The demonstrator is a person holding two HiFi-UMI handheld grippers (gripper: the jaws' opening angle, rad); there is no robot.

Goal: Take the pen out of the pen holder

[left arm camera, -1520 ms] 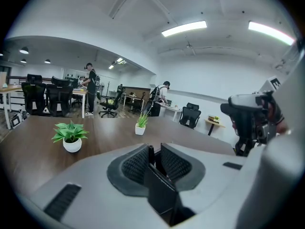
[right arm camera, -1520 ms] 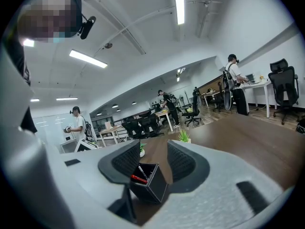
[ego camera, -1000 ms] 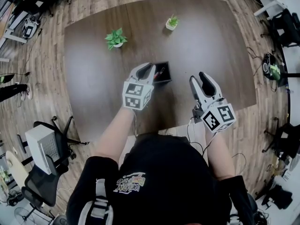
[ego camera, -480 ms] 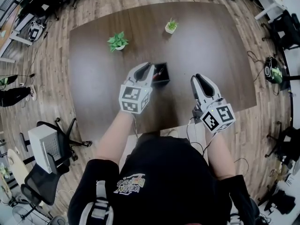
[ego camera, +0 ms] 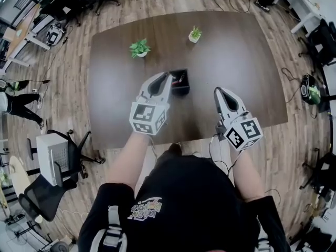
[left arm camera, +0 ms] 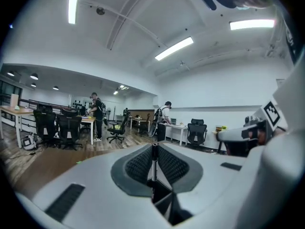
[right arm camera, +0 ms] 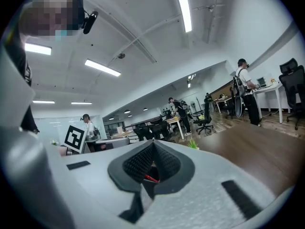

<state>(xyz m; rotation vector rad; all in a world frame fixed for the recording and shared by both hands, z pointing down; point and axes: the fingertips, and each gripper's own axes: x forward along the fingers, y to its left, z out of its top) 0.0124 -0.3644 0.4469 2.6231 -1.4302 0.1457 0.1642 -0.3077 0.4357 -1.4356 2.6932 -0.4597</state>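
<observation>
A black square pen holder (ego camera: pixel 181 83) stands in the middle of the dark table (ego camera: pixel 236 62), with a red pen (ego camera: pixel 180 79) showing inside it. My left gripper (ego camera: pixel 167 77) hangs just left of the holder, above the table. In the left gripper view it (left arm camera: pixel 154 149) is shut on a slim dark pen (left arm camera: pixel 154 162) that stands upright between the pads. My right gripper (ego camera: pixel 219 91) is to the right of the holder, apart from it, shut with nothing between its jaws. In the right gripper view (right arm camera: pixel 152 147) a bit of red pen (right arm camera: pixel 150 178) shows low behind the shut pads.
Two small potted plants (ego camera: pixel 139 48) (ego camera: pixel 195 34) stand at the table's far side. Office chairs (ego camera: pixel 52 156) and a standing person (ego camera: pixel 16 104) are on the wood floor to the left. The table's near edge lies just below both grippers.
My right gripper's jaws have gone from wide open to shut, with nothing in them. My left gripper has risen toward the camera beside the holder, still shut.
</observation>
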